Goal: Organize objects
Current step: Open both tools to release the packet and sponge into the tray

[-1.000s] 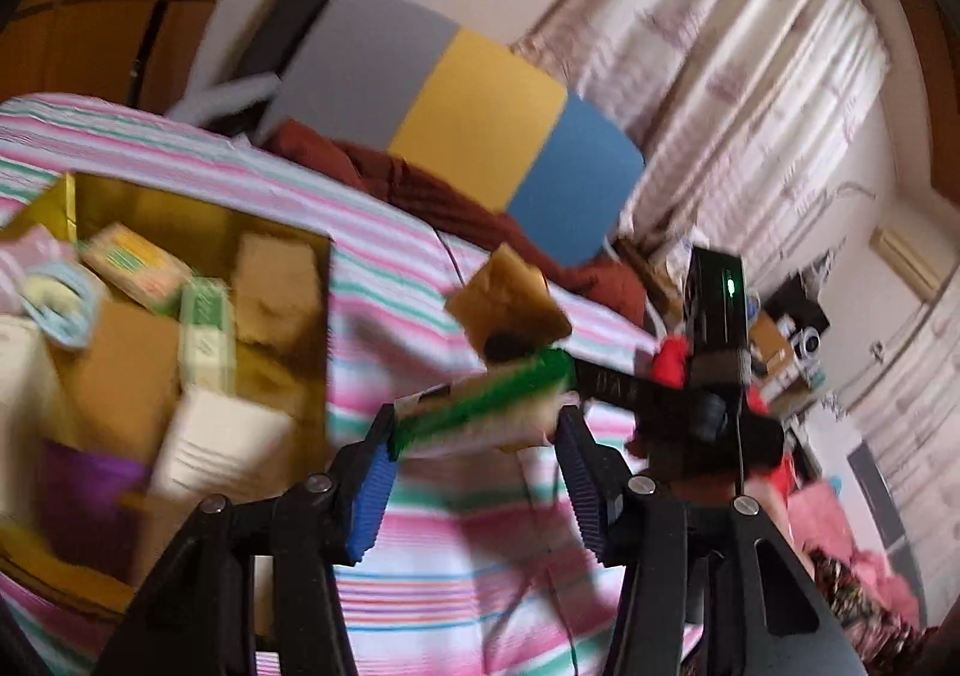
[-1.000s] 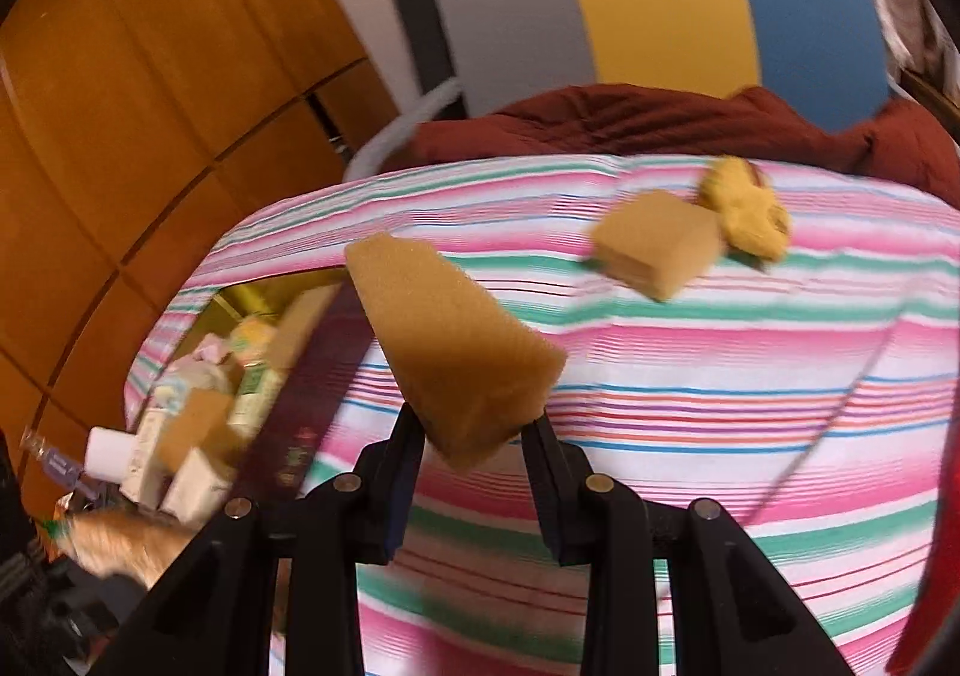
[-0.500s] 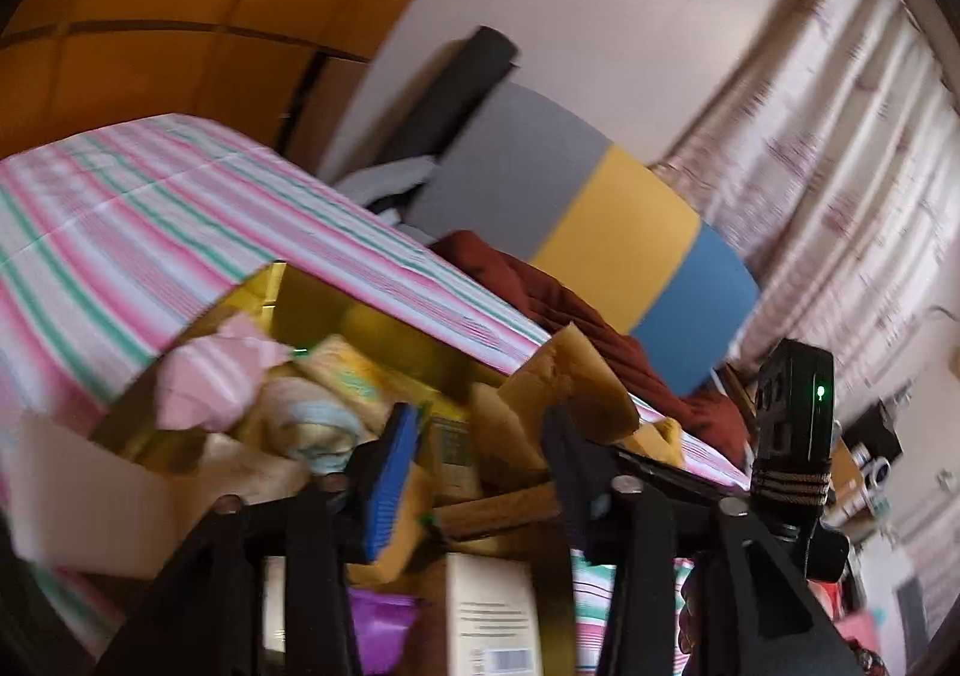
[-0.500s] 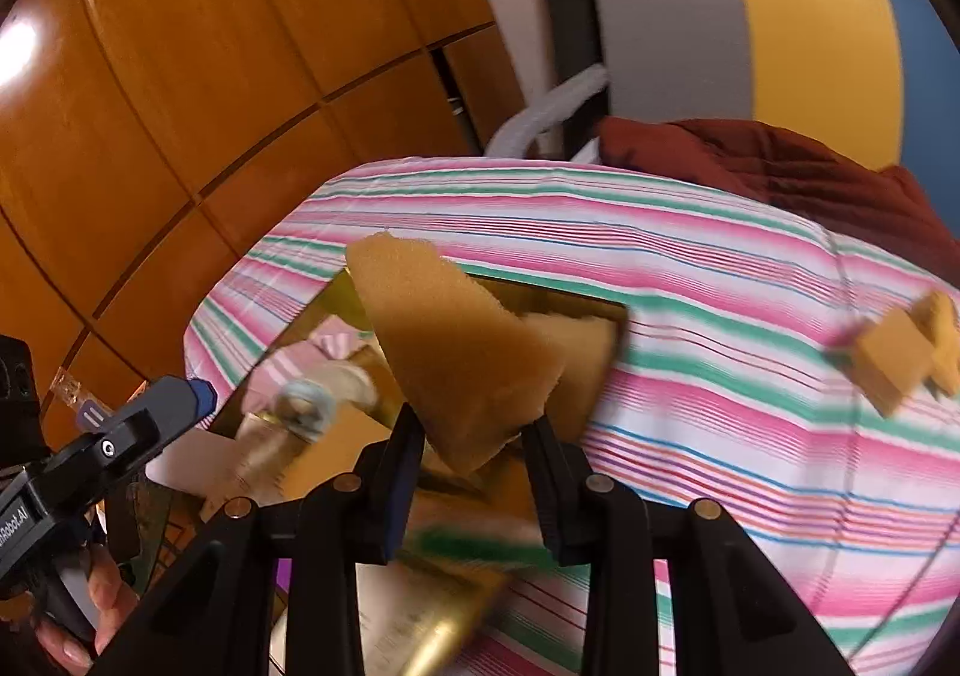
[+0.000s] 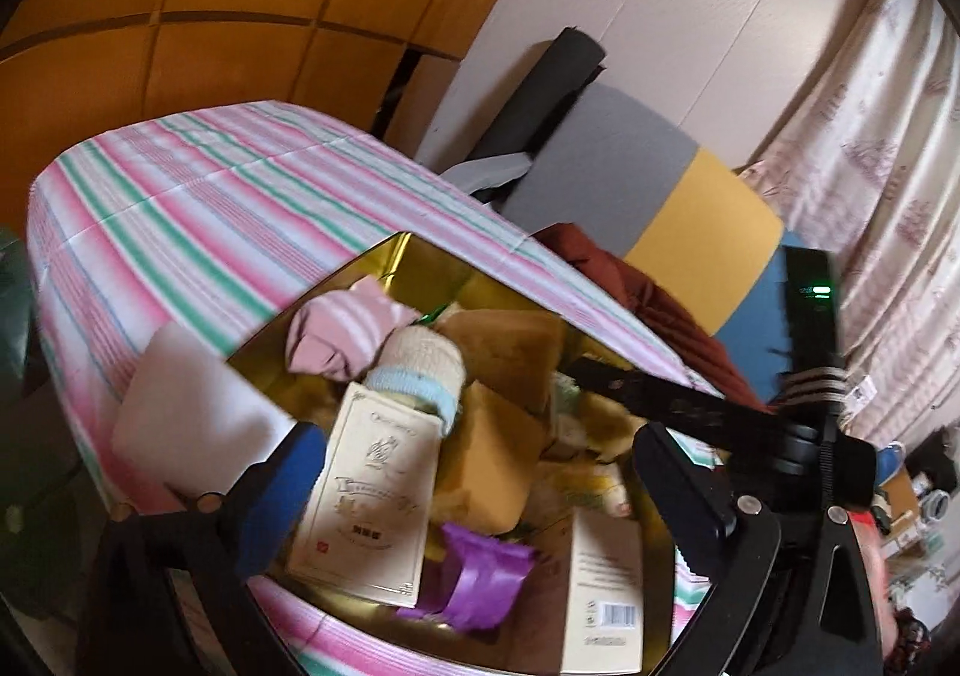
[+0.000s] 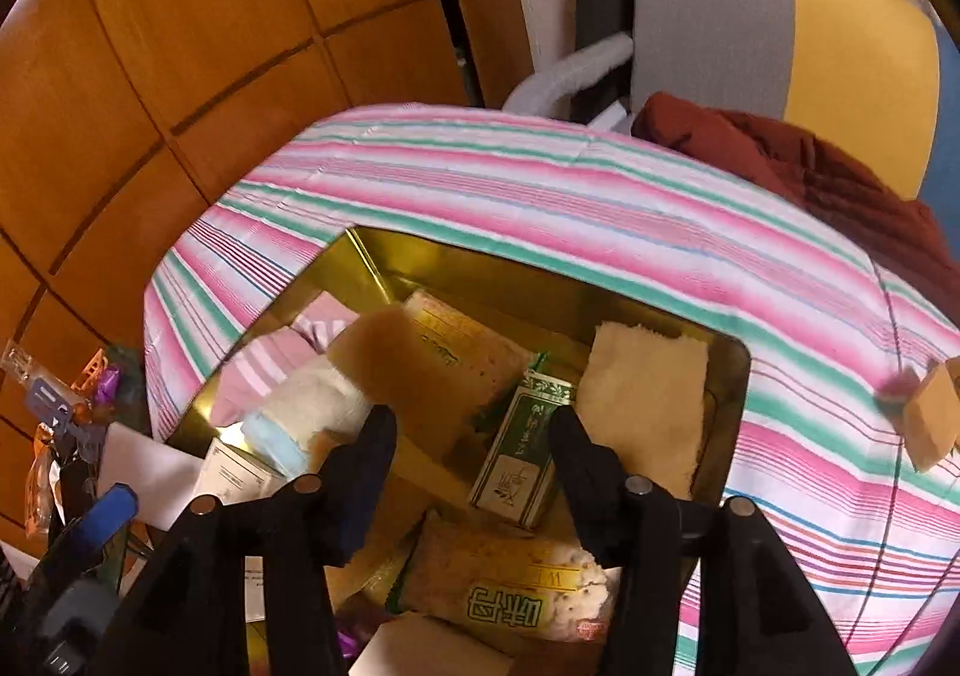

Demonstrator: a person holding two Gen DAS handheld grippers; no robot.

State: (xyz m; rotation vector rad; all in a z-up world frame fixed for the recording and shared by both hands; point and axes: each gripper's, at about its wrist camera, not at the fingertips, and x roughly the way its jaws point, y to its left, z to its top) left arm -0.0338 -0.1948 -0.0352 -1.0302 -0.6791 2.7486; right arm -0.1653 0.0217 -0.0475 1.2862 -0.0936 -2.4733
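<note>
Left wrist view: rides behind its own two fingers, close above the near-left corner of the gold box (image 5: 384,262), tilted down and across the striped cloth (image 5: 198,202) toward the chair (image 5: 636,184) and curtain (image 5: 888,136). Right wrist view: close over the box (image 6: 372,262) from its near side, angled more steeply down, facing the wood wall (image 6: 180,16) and chair (image 6: 750,16). Shared: box contents, striped cloth, chair back, wood panels. The other gripper's arm crosses the left view at right.
</note>
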